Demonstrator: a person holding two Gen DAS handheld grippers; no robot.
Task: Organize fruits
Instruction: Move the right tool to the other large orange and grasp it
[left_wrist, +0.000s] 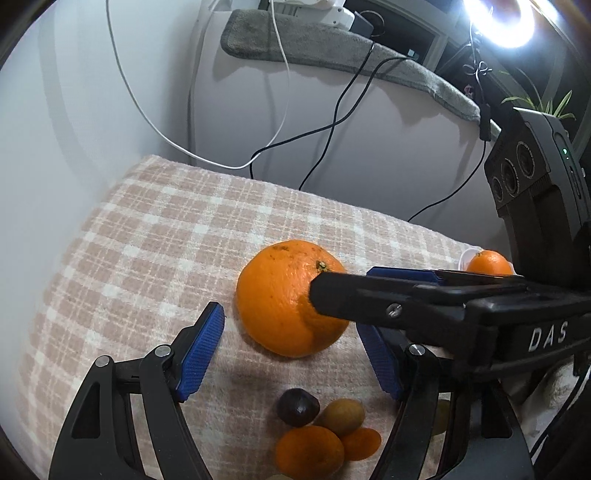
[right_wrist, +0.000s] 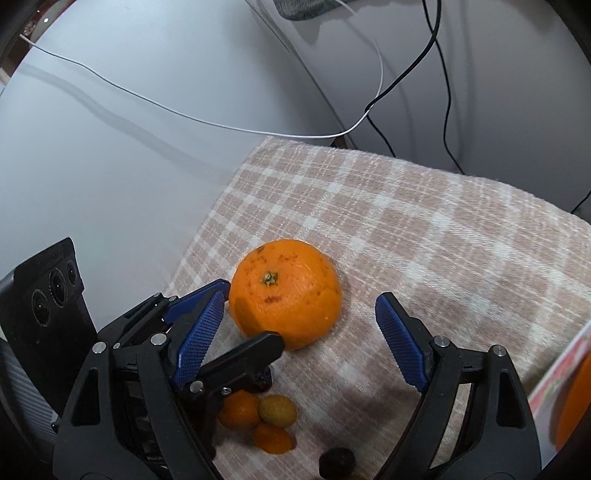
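Orange and large, the fruit (left_wrist: 291, 299) rests on the checked cloth (left_wrist: 155, 236) between both gaping tools, left tool (left_wrist: 295, 354) and right tool (right_wrist: 303, 339), neither pressing it, smaller fruits (left_wrist: 325, 432) nearby.

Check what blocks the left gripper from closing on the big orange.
The right gripper does. Seen from the left wrist, one black finger crosses in front of the big orange, between the left gripper's open blue pads. The checked cloth before it is otherwise bare.
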